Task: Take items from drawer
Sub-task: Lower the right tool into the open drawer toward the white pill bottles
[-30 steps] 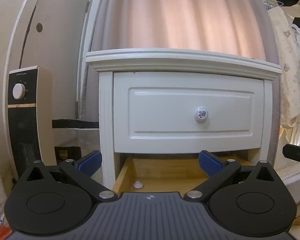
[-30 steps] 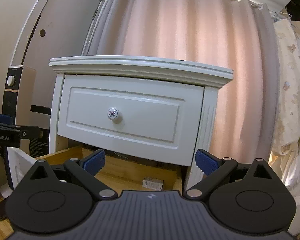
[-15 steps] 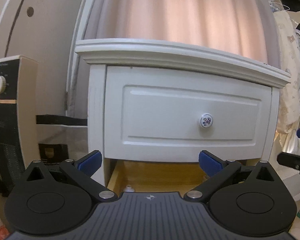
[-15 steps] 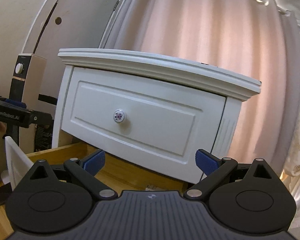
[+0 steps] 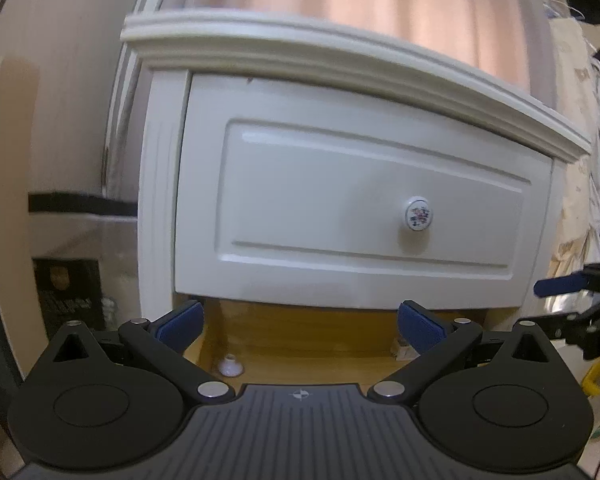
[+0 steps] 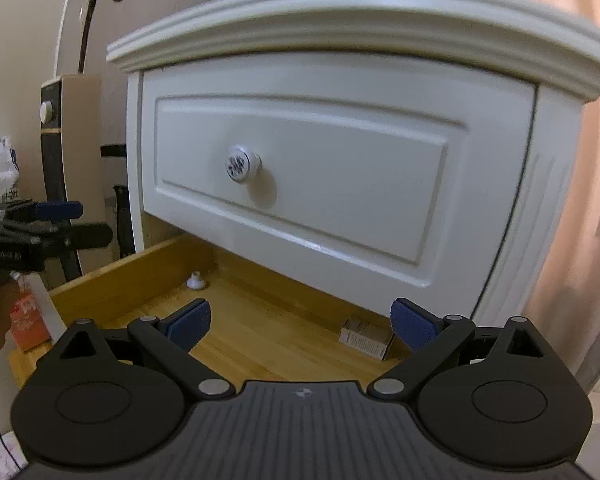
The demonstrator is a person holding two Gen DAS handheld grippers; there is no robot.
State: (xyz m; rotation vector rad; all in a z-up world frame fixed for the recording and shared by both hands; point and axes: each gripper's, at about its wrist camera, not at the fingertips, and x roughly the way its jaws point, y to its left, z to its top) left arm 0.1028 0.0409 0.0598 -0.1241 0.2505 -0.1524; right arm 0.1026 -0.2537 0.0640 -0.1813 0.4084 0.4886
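Hovering right gripper (image 6: 302, 324) spread above drawer (image 6: 260, 332), small box (image 6: 366, 340) inside

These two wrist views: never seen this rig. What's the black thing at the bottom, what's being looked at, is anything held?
Each picture comes from a fisheye camera on a handheld two-finger gripper, looking along its blue-padded fingers. The black shape is the gripper itself.

Left view: left gripper, open, empty. Right view: right gripper, open, empty.

Both face a white nightstand. Its upper drawer is shut; the lower drawer is pulled out. Inside lie a small white piece and a small box.
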